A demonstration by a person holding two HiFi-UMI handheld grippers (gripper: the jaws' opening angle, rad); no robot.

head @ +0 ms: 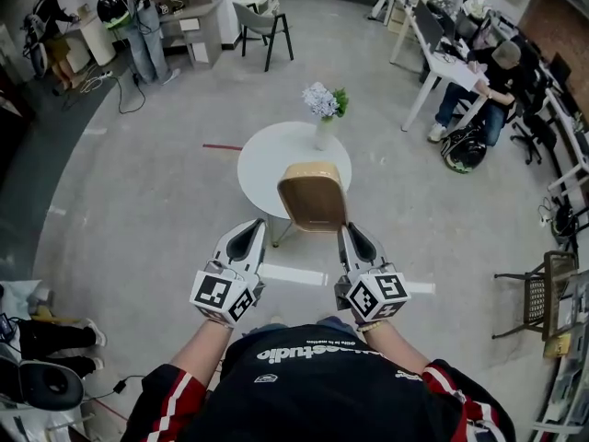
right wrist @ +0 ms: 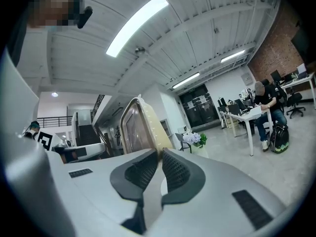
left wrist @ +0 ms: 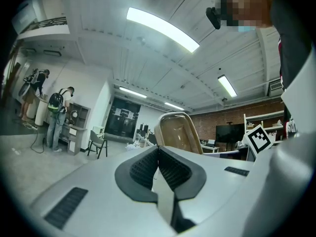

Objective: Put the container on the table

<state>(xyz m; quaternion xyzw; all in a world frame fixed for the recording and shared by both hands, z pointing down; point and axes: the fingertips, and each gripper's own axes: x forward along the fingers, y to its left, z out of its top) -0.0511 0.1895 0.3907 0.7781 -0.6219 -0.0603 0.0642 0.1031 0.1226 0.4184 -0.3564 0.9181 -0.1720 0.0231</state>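
Observation:
A tan, open-topped container [head: 314,199] hangs in the air between my two grippers, just in front of a round white table [head: 267,159]. My left gripper [head: 259,224] is shut on the container's left rim. My right gripper [head: 347,228] is shut on its right rim. In the left gripper view the container [left wrist: 178,131] rises just beyond the closed jaws of the left gripper [left wrist: 158,148]. The right gripper view shows the container [right wrist: 139,125] beyond the right gripper [right wrist: 161,151]. A vase of pale flowers [head: 323,109] stands at the table's far side.
A grey chair [head: 266,23] stands at the back. A person sits at white desks [head: 449,63] on the right, with a backpack [head: 462,149] on the floor. People stand by shelves [head: 138,26] at back left. A wire chair [head: 541,293] is at the right edge.

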